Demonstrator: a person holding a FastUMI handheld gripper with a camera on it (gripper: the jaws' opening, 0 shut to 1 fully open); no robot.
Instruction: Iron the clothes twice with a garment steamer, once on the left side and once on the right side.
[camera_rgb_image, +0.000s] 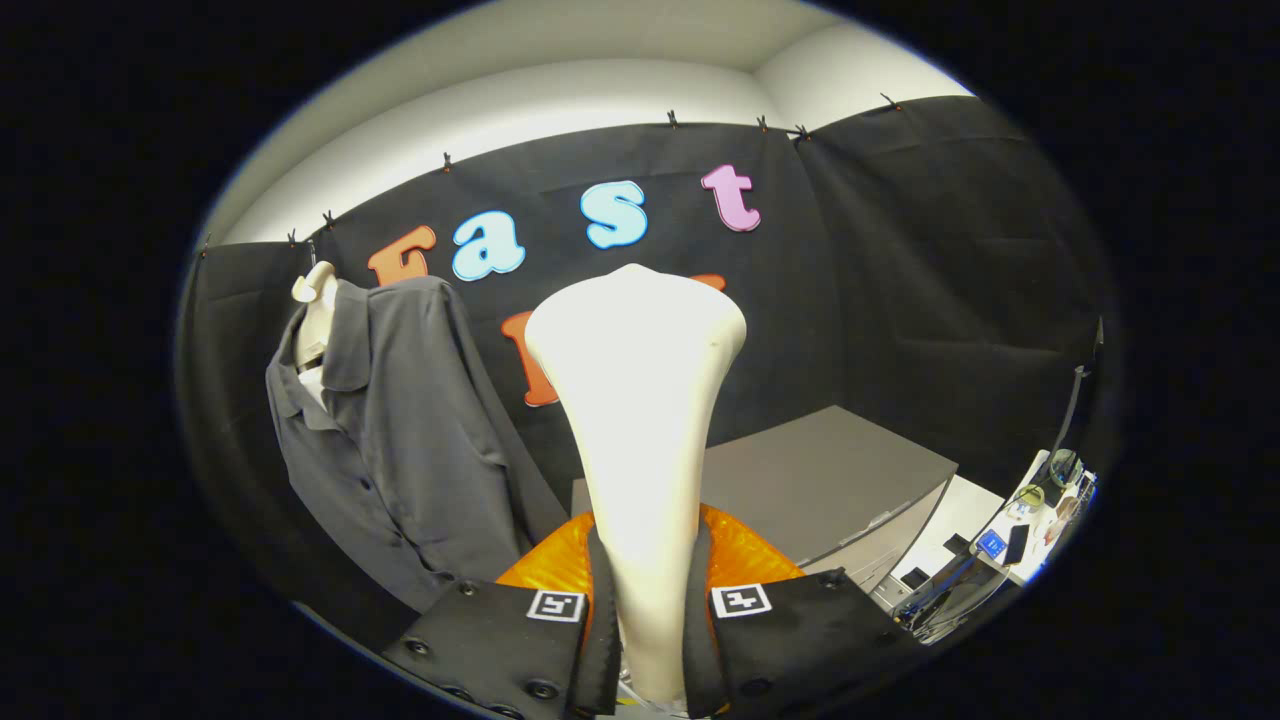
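**Tongs clamped on the steamer, shirt waiting off to the left**

Tongs (645, 640) first: both black fingers press against the narrow cream neck of the steamer (640, 400), one on each side, so it is held firmly, with an orange part (745, 555) of its body showing just behind them. The wide head rises straight ahead of the fingers and is not touching any cloth.

Beyond and to the left, well apart from the head, a dark grey shirt (400, 440) hangs on a pale dress form (315, 310), collar open and buttons running down the front. To do this step well, I would say the head must swing left and come flat against the fabric near the shoulder, then travel down one side of the button line in a slow, even pass, keeping clear of the collar. The second pass belongs on the other side.

Further back on the right stands a grey cabinet (830, 480), and past it a cluttered white table (1040, 520).

As for writing, each finger carries a square black-and-white marker (555, 605), a pattern only. Nothing on the steamer or shirt can be read.
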